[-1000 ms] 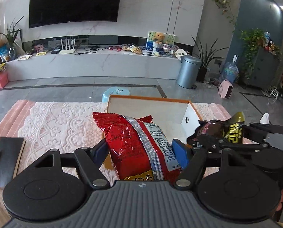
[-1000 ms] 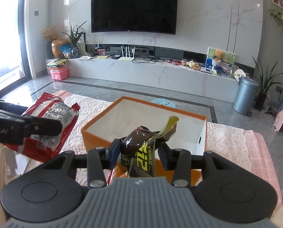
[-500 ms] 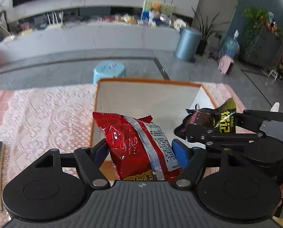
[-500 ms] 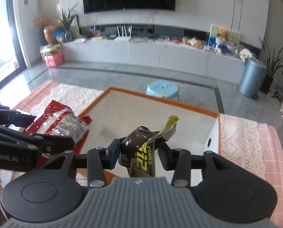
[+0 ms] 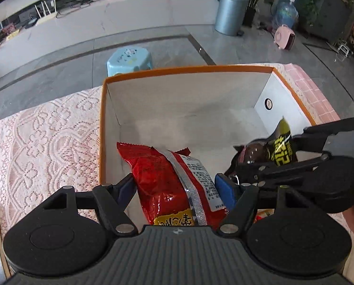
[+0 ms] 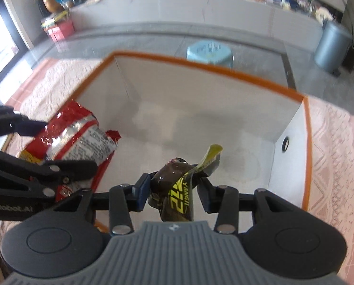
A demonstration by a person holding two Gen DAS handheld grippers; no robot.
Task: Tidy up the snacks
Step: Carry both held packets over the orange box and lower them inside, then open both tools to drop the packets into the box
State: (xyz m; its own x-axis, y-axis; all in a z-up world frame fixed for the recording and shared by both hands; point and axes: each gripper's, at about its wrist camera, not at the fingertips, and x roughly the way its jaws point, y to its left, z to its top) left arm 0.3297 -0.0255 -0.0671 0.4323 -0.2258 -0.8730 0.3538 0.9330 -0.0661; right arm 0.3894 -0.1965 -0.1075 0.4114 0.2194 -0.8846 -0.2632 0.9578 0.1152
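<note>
left gripper [image 5: 174, 187]: red snack bag [image 5: 172, 185] | right gripper [image 6: 173, 190]: brown packet [image 6: 177, 185] "yangji"

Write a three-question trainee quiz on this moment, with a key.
1. True or false: the left gripper is shut on the red snack bag.
2. What does the right gripper hold? A) a bottle B) the dark snack packet with yellow print C) nothing
3. Fill in: the floor of the orange-rimmed box looks ____ of snacks.

Key: 1 true. 2 B. 3 bare; both packs hang above it in closed jaws.
</note>
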